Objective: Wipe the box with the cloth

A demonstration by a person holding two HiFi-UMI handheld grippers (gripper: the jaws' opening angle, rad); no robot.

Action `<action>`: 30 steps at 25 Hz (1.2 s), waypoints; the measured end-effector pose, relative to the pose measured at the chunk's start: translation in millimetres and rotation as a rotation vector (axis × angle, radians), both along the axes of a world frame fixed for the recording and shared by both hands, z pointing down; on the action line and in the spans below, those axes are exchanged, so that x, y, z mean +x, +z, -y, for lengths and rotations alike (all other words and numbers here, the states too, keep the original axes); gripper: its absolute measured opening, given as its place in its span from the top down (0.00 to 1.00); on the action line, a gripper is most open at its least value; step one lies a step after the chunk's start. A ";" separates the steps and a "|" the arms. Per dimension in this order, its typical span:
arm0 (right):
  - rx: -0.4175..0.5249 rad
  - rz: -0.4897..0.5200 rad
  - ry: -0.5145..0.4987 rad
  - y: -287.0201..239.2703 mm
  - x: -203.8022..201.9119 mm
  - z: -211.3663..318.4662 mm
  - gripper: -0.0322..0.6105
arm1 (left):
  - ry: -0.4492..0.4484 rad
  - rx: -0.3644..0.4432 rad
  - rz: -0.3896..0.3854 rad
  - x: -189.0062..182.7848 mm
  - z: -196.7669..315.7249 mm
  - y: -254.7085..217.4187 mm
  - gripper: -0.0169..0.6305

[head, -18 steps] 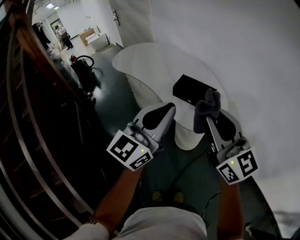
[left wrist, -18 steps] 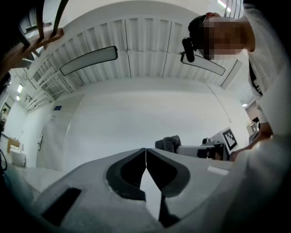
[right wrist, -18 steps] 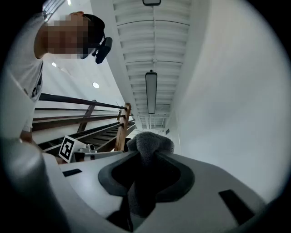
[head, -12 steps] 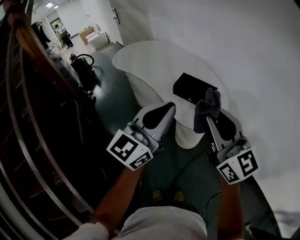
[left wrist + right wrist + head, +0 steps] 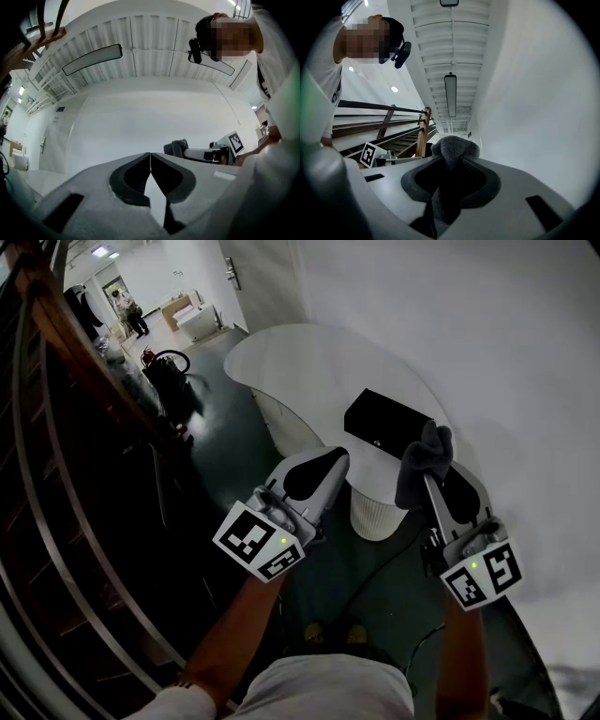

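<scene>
Box: a flat black box [image 5: 386,425] lay on the white table [image 5: 300,362], just past the tips of both pairs of fingers and closer to the right pair. No finger touched it.
Cloth: a dark grey cloth [image 5: 424,463] was bunched between the right fingers. Its wad stood out beyond their tips. In the head view it overlapped the near edge of the box, but whether it touched the box could not be told.
Right gripper: the right gripper [image 5: 451,165] had its jaws clamped on the cloth, which filled the hollow between the pads and ran back down the slot behind them.
Left gripper: the left gripper [image 5: 150,160] had its jaws pressed together, tips meeting in a thin line with nothing between them. It stood beside the right gripper, a gap apart, with its tips just short of the table's near edge.
Table: rounded and white on a ribbed pedestal [image 5: 375,514] that stood below and between the two sets of fingertips.
Surroundings: a dark stair railing [image 5: 56,446] ran well off to the outer side of the left fingers, and a plain white wall [image 5: 487,334] lay beyond the right fingers.
</scene>
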State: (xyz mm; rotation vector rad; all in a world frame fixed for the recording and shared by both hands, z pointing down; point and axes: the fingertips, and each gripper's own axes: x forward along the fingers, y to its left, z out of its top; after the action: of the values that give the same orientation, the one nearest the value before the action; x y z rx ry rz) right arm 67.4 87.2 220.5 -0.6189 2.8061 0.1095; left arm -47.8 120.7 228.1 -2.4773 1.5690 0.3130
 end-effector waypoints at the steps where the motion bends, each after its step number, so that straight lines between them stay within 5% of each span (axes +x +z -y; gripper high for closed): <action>1: 0.001 0.003 0.000 -1.0 2.8 2.5 0.80 | -0.002 0.000 0.003 2.0 2.0 -0.6 0.95; 17: 0.017 0.039 -0.052 -10.7 36.1 49.6 0.80 | -0.082 -0.003 0.045 28.9 37.8 -5.9 0.95; 30: 0.031 0.026 -0.028 -9.5 25.4 85.2 0.80 | -0.081 0.021 0.053 7.9 76.5 -9.5 0.95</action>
State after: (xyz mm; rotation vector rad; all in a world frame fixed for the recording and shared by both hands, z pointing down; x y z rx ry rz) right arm 92.7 2.0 211.0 -0.5702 2.7819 0.1382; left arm -39.8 44.2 218.6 -2.3789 1.6308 0.2483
